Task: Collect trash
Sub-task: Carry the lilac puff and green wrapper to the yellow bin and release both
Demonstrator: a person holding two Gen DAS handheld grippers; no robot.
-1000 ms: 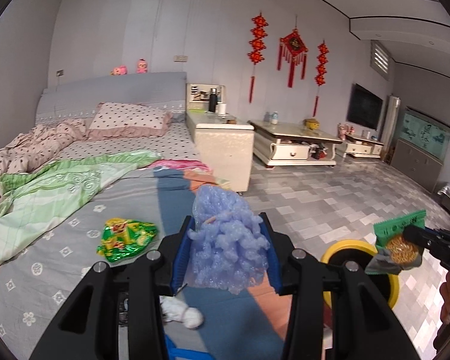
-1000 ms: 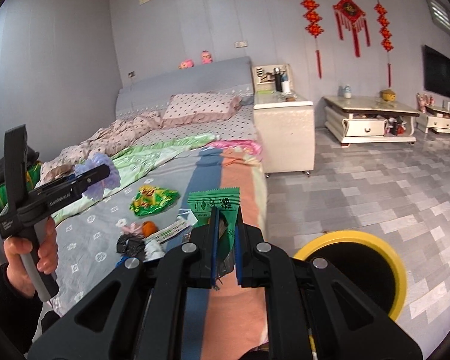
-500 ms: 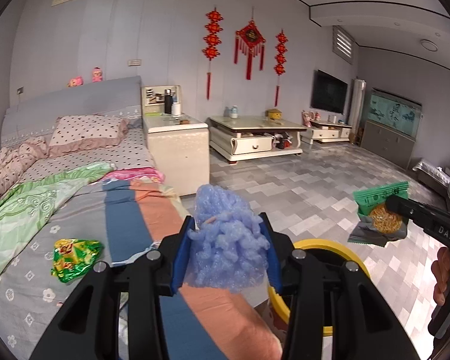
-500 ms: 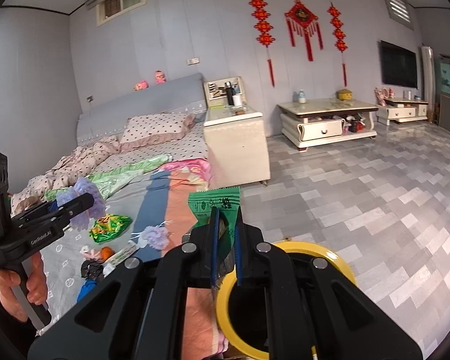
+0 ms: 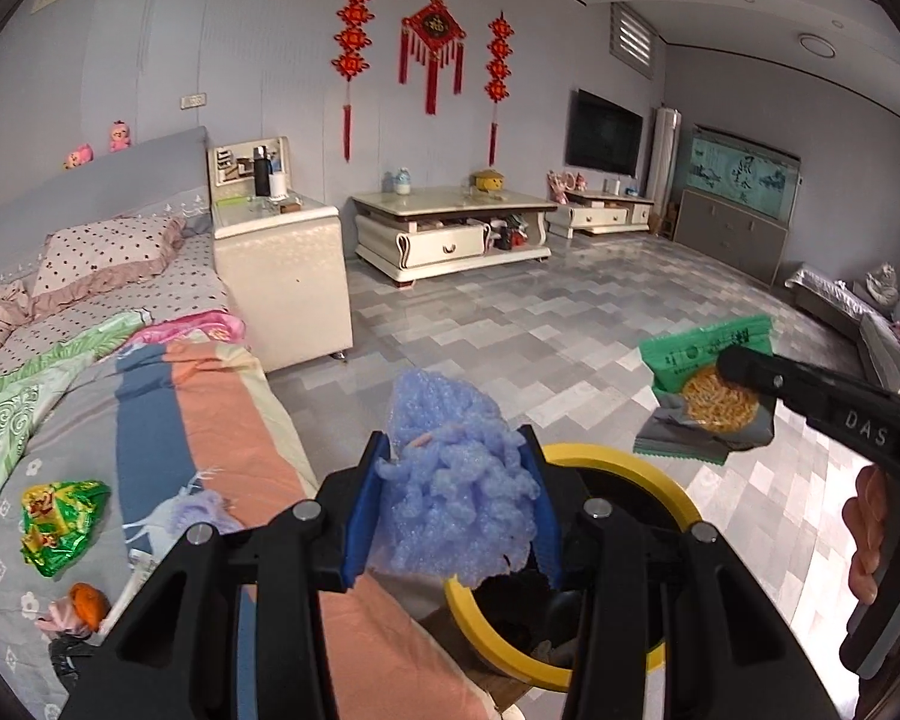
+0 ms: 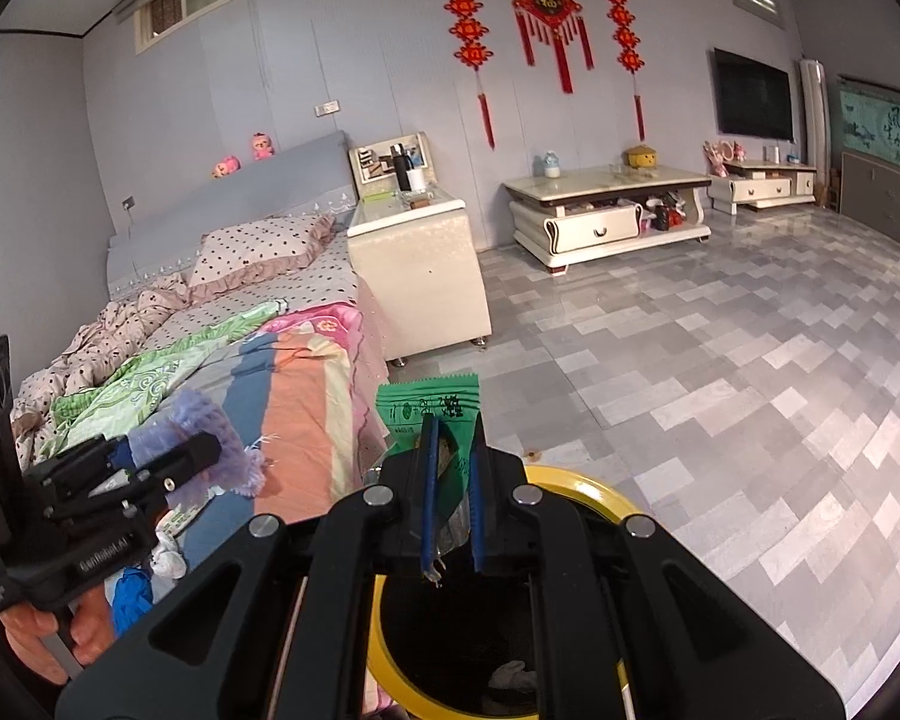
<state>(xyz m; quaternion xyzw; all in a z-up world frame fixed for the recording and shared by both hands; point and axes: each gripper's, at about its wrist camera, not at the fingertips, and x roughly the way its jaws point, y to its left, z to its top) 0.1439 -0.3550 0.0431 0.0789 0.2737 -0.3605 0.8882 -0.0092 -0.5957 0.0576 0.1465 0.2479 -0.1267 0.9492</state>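
- Gripping a crumpled blue foam net wrap [image 5: 450, 486], the left gripper [image 5: 453, 510] has its jaws partly apart with the blue pads pressed on both sides of the wad.
- Its fingertips hang over the near rim of the yellow-rimmed trash bin [image 5: 624, 462], which stands on the tiled floor [image 5: 570, 330] just beside the bed [image 5: 168, 414].
- The right gripper [image 6: 452, 504] is clamped nearly closed on a flat green snack wrapper [image 6: 429, 405], held upright above the bin's opening.
- A person's hand [image 5: 876, 534] holds the right gripper's handle.
- On the bedspread lie a green foil snack bag [image 5: 60, 519], a small lilac foam scrap [image 5: 201, 510], and an orange-and-pink scrap [image 5: 84, 603].
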